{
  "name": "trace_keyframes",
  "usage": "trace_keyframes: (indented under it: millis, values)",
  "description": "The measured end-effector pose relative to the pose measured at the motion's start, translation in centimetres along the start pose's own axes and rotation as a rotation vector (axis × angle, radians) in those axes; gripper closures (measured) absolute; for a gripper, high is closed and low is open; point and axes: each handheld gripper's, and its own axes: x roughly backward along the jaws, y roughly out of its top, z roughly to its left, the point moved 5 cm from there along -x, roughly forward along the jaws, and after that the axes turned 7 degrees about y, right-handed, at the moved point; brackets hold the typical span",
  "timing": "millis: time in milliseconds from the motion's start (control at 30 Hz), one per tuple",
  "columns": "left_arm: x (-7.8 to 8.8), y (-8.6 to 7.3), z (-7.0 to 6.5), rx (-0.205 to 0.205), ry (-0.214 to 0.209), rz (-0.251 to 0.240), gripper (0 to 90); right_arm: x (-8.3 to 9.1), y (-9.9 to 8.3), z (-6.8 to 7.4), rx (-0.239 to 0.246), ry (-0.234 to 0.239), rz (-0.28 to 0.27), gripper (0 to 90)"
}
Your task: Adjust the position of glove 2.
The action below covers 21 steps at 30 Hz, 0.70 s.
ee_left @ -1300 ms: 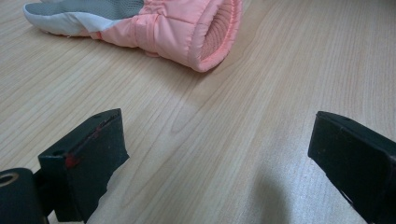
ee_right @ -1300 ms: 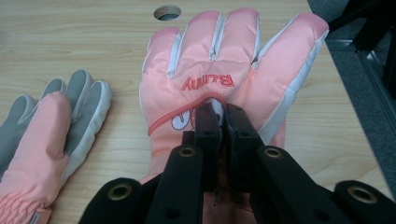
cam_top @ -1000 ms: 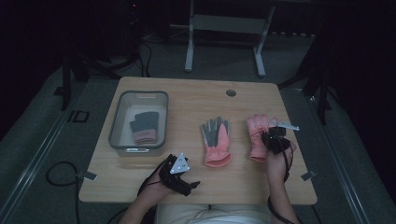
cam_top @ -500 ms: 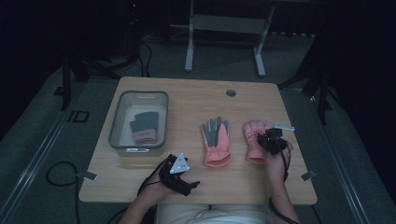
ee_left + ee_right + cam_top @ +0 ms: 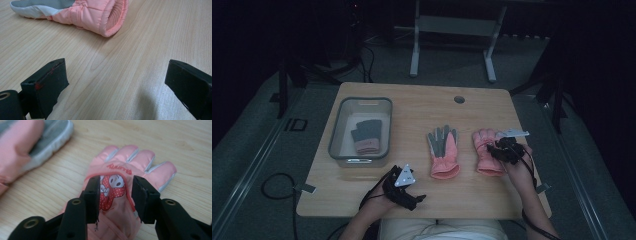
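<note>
At right of centre in the high view: right claw (image 5: 501, 148) over the pink glove (image 5: 486, 150) flat on the surface (image 5: 412, 115), jaws just opening, straddling its cartoon patch (image 5: 112, 187) without pressing.

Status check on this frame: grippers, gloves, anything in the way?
Left gripper open, idle. Right gripper just opening over right pink glove, pads clear. Second pink glove beside it. Nothing blocking.
</note>
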Motion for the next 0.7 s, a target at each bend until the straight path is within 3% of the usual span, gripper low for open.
trace_keyframes:
  millis: [100,200,267,333,467,600,700]
  values:
    - [0.0,0.0,-0.1,0.006,-0.003,-0.005,3.9,-1.1,-0.6,-0.4,-0.007,-0.013,0.033,57.7]
    - [-0.1,0.0,-0.2,-0.002,-0.005,-0.003,3.9,-1.4,-1.1,-0.5,-0.02,-0.021,0.034,57.5]
    - [-0.2,-0.1,-0.3,-0.008,-0.006,0.001,3.9,-1.6,-1.2,-0.4,-0.005,-0.033,0.036,58.2]
    - [-0.2,-0.1,-0.3,-0.016,-0.004,0.004,3.9,-1.9,-1.3,-0.2,0.009,-0.043,0.047,61.5]
    - [-0.1,-0.1,-0.3,-0.012,-0.003,0.0,3.9,-2.1,-1.5,-0.2,-0.043,-0.021,0.054,74.5]
    - [-0.1,-0.1,-0.3,-0.009,-0.006,0.001,3.9,-2.2,-1.3,0.0,-0.05,-0.036,0.061,79.5]
    - [-0.1,-0.1,-0.2,-0.01,-0.006,0.001,3.9,-1.8,-1.0,0.0,-0.091,-0.048,0.043,84.2]
